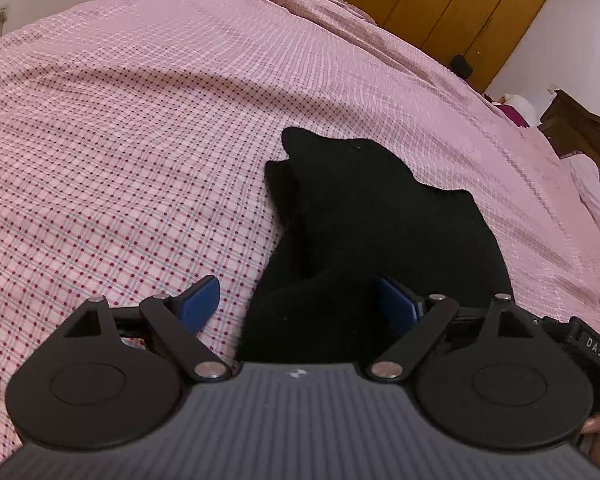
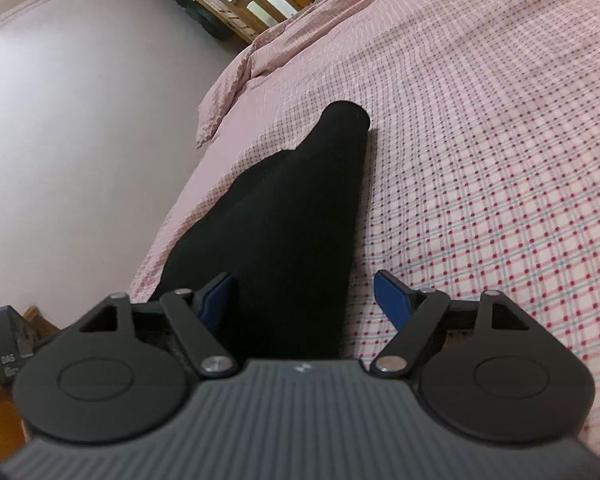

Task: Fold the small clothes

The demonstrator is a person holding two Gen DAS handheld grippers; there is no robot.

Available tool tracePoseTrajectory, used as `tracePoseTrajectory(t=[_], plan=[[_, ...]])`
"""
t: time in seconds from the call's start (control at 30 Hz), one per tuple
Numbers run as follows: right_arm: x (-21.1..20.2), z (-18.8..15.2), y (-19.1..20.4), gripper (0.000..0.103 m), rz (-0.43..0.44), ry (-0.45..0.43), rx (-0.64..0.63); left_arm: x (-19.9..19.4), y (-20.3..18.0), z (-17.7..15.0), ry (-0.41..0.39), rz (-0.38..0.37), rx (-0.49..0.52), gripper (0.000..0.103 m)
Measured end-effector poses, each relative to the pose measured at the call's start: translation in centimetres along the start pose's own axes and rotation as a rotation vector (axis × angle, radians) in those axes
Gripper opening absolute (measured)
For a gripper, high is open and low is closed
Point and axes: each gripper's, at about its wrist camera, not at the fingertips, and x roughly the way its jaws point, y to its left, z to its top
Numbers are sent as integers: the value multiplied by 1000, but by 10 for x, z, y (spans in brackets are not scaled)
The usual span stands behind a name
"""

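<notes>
Black garment (image 1: 380, 232) lay on the pink checked bedspread (image 1: 120, 140), near the bed's edge in the right wrist view, and already looked doubled over itself — layered edges showed at its far end in the left wrist view, and it read as a long narrow strip (image 2: 300, 216) from the right. Left gripper (image 1: 296, 304) had its jaws wide apart, cloth lying between the blue pads (image 1: 200, 304) but not pinched. Right gripper (image 2: 304, 304) was likewise open, the strip's near end running between its fingers with no grip on it. So my read: one fold was probably laid down and released, further folds or squaring-up left. Hard to say more — the fabric was flat black, so creases, seams and layer count didn't resolve, and I couldn't tell what kind of garment it was. Its near end was hidden under both gripper bodies.
</notes>
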Motion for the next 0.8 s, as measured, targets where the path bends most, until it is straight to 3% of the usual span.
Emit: tracePoseTrajectory(t=[0.23, 0.8], plan=[[1, 2, -2, 79, 35, 15, 5, 4, -2, -5, 13, -39, 9, 90], [13, 4, 5, 80, 42, 37, -27, 9, 1, -4, 24, -53, 37, 93]])
